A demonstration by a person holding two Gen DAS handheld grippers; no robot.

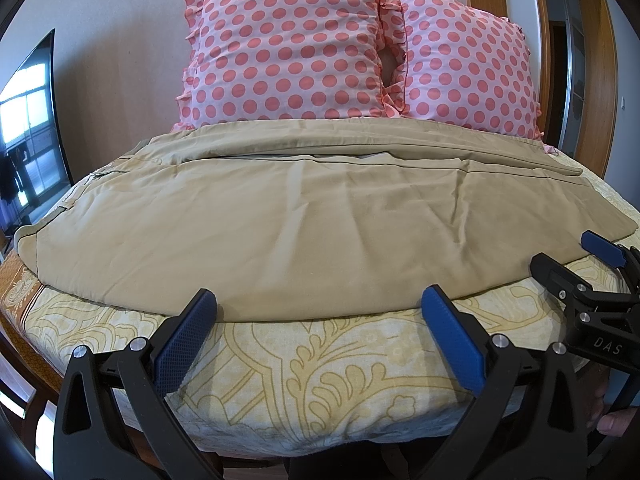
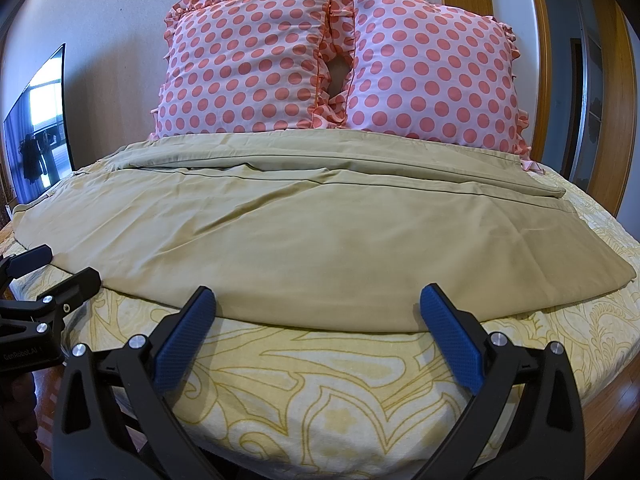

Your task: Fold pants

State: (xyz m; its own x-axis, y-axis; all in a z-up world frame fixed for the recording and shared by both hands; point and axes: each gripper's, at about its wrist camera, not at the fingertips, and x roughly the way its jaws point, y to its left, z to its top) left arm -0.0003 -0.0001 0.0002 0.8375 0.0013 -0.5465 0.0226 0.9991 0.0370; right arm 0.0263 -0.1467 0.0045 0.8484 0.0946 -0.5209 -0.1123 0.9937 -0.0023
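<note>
Tan pants (image 1: 320, 224) lie flat and sideways across the bed, waistband at the left, leg hems at the right; they also fill the right wrist view (image 2: 304, 232). My left gripper (image 1: 320, 308) is open and empty, its blue pads at the pants' near edge. My right gripper (image 2: 318, 306) is open and empty, also at the near edge. In the left wrist view the right gripper (image 1: 568, 258) shows at the right, open. In the right wrist view the left gripper (image 2: 60, 268) shows at the left, open.
The bed has a cream sheet with a yellow pattern (image 1: 304, 364). Two pink polka-dot pillows (image 1: 292, 48) (image 1: 464, 64) lean on the wall behind the pants. A dark TV screen (image 1: 28, 120) stands at the left. A wooden door frame (image 2: 608, 92) is at the right.
</note>
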